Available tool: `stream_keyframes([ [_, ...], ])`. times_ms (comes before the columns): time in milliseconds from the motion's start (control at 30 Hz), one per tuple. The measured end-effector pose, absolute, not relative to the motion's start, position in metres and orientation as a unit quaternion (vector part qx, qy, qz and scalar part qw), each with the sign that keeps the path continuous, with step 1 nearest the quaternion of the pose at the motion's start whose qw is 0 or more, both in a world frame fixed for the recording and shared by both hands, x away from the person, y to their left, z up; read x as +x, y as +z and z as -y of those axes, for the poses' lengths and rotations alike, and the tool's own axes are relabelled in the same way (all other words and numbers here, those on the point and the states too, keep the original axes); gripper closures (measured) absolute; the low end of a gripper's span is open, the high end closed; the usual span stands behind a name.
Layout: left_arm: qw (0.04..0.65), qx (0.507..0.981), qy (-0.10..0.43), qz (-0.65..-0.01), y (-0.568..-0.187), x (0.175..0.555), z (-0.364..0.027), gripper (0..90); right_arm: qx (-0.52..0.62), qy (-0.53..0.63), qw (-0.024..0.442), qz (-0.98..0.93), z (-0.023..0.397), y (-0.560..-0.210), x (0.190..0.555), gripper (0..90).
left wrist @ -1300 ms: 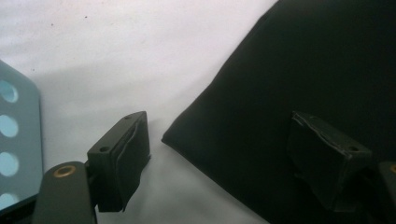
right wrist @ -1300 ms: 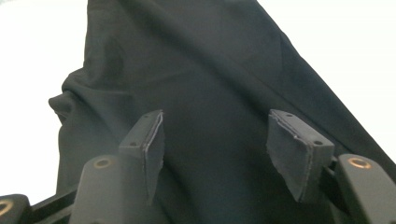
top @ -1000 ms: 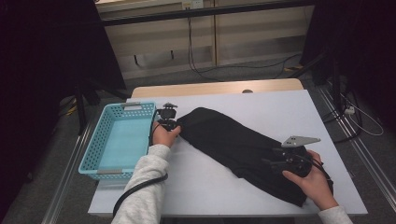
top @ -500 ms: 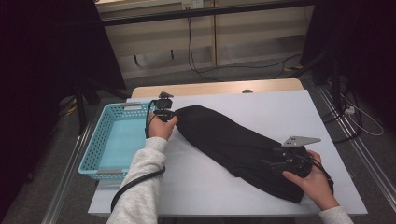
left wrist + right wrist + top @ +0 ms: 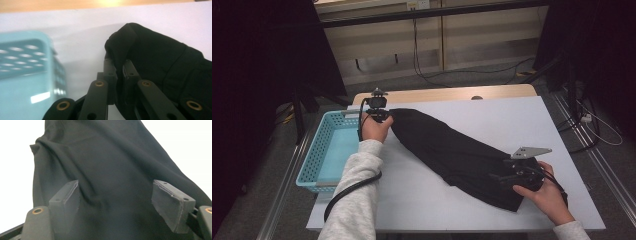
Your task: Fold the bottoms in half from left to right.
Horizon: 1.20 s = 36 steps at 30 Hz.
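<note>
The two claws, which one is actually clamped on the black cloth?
The left claw, by the blue basket: its jaws pinch a fold of the black cloth. The right claw has just been opening, pads apart over the fabric.

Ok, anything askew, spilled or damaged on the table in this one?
Nothing is spilled or damaged. The black garment lies bunched and slanted across the white table, not laid flat. The left tool pinches its far end beside the blue basket; the right tool has just been opening over the near end.
</note>
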<state>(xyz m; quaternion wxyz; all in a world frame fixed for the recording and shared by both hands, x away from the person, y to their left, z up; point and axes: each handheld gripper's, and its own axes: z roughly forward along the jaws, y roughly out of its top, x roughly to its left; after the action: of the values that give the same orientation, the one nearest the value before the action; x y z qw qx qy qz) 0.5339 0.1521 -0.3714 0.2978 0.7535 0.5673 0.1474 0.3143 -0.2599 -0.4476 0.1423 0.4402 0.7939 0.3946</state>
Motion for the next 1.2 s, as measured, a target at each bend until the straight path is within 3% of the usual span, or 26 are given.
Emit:
stream_keyframes([
  [333,0.318,0.758,0.106,-0.559,-0.376,0.526,-0.146,84.1,0.441,0.393,0.14,-0.795,0.257,-0.449,0.316,22.0],
  [1200,0.417,0.802,0.034,-0.427,-0.411,0.456,-0.079,84.1,0.439,0.388,0.137,-0.799,0.252,-0.453,0.316,20.6],
])
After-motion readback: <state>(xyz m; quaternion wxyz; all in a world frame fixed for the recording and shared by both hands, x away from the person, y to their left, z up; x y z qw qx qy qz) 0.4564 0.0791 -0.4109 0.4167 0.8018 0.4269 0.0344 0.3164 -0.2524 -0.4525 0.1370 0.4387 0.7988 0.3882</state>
